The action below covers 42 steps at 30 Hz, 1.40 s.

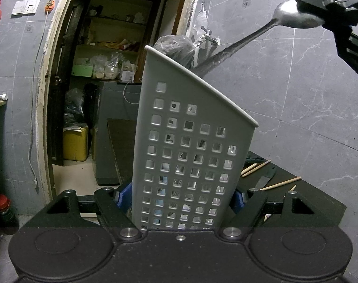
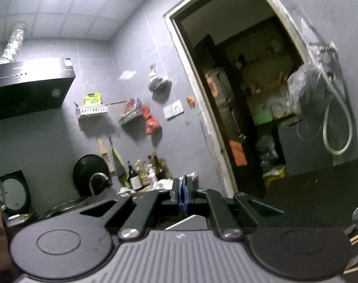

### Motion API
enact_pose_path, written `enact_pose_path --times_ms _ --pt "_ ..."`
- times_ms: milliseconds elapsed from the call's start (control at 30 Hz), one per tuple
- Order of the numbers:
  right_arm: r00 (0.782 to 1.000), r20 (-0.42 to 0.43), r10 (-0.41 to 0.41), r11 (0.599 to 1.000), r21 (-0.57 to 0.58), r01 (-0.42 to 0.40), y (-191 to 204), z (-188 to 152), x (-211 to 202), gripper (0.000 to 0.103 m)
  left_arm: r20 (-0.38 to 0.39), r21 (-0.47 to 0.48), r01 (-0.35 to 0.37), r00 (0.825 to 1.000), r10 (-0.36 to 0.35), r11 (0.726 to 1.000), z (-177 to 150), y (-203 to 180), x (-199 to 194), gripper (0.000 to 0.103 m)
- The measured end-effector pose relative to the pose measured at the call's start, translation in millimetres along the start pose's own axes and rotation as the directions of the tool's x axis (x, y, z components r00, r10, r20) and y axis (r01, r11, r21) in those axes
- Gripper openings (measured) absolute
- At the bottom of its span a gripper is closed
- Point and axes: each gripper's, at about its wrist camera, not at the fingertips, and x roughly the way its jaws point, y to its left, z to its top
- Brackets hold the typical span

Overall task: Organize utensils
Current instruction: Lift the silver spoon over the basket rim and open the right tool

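We find the left gripper (image 1: pixel 182 197) clamped on a white perforated caddy (image 1: pixel 188 146), its blue pads (image 1: pixel 123 195) pressing the two side walls low down; the caddy stands upright between them, slant rim uppermost. The right gripper (image 1: pixel 308 3) shows at upper right of the left view, jaws closed on the bowl of a steel spoon (image 1: pixel 294 15); the handle slopes down toward the caddy's rim, its tip hidden behind the rim. In the right view its pads (image 2: pixel 184 195) meet with no visible gap. Chopsticks (image 1: pixel 256 168) and a knife (image 1: pixel 265 179) lie on the dark table (image 1: pixel 320 198) behind the caddy. Beyond stand a grey tiled wall (image 1: pixel 308 94) and an open doorway (image 1: pixel 122 70).
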Motion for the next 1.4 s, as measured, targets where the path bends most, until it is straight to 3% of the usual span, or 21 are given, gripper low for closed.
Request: enact_pose_path --times_ms 233,600,1033,1400 --pt "0.995 -0.095 0.037 0.999 -0.032 -0.04 10 -5 8 0.004 0.0 0.0 0.0 1.0 0.0 1.0 0 1 0 0.079" --pt "0.984 -0.175 0.015 0.999 0.039 -0.008 -7 -7 30 0.004 0.0 0.0 0.001 1.0 -0.001 1.0 0 0 0 0.079" --pt "0.978 -0.209 0.006 0.996 0.088 0.013 -24 -16 61 0.005 0.0 -0.001 0.0 1.0 0.0 1.0 0 1 0 0.079" --pt "0.976 -0.206 -0.062 0.997 0.024 0.069 -21 -27 83 0.01 0.0 0.0 0.001 1.0 -0.001 1.0 0 1 0 0.079"
